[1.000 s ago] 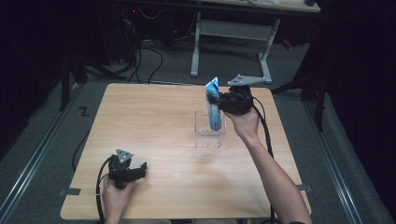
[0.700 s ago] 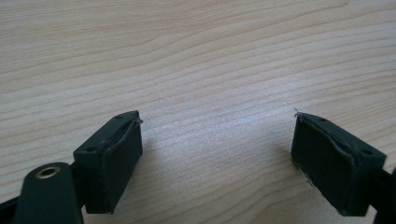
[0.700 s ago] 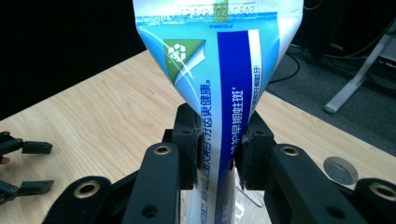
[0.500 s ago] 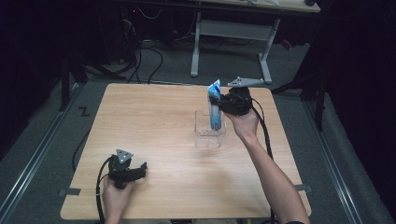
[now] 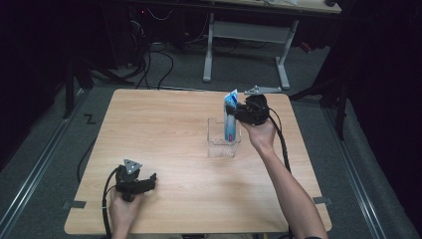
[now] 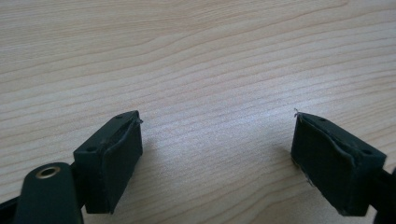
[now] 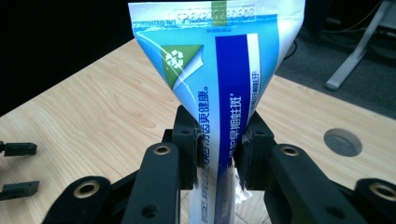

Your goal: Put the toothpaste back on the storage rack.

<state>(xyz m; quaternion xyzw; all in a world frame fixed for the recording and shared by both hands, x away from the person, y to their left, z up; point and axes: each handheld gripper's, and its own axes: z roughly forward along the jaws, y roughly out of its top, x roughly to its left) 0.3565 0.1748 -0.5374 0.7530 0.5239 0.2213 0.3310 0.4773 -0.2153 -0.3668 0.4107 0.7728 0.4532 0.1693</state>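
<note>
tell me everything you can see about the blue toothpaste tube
The blue and white soft plastic toothpaste tube stands upright, its flat crimped end on top and its lower part inside the clear plastic box on the wooden table. It carries a dark blue stripe with white Chinese print, a green corner patch with a recycling mark, and a stamped code along the crimp. The right tool is clamped on its middle.

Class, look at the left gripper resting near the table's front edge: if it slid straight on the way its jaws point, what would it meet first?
Probably nothing soon. The left gripper stands open and points low across the bare wooden table; its own view shows no object ahead. The depth beyond is unclear.
</note>
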